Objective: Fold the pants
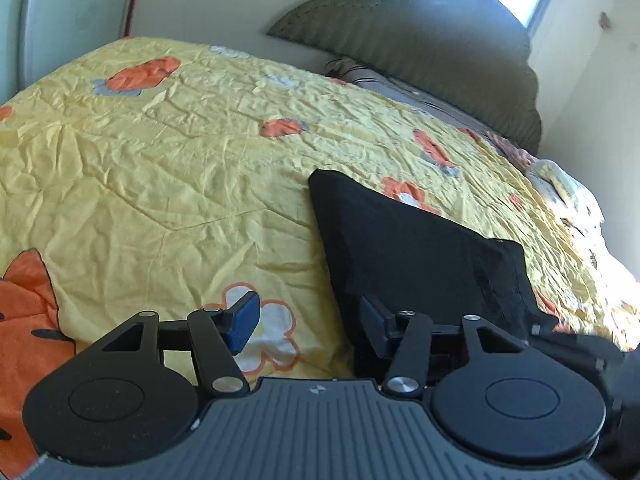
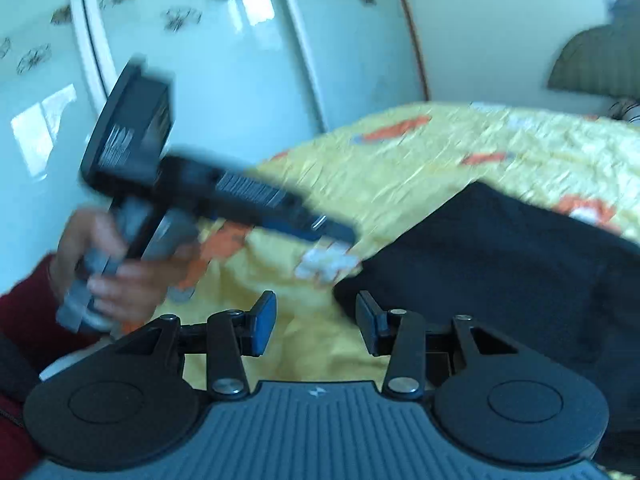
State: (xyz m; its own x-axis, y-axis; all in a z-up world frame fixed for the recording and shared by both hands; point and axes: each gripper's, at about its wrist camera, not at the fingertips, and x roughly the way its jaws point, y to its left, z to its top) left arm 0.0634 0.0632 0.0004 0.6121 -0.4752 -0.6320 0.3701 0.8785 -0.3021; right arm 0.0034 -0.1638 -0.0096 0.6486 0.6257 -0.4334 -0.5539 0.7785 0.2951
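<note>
The yellow bedspread (image 1: pixel 160 152) lies bare and wrinkled left of the black pants (image 1: pixel 404 248), offering open passage. The green headboard (image 1: pixel 420 52) and pillows (image 1: pixel 384 80) bound the far side. The left gripper (image 2: pixel 332 236) crosses the right gripper's view above the bedspread.

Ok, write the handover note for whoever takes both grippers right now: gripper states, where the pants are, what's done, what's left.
Left gripper: open, empty, just above the bedspread at the left edge of the pants.
Right gripper: open, empty, beside the same edge.
Pants: black, lying on the yellow bedspread in a compact, roughly rectangular shape, apparently already folded at least once; neither gripper holds them.
Left: check the fold, make any further fold, smooth it. The right view is motion-blurred.
</note>
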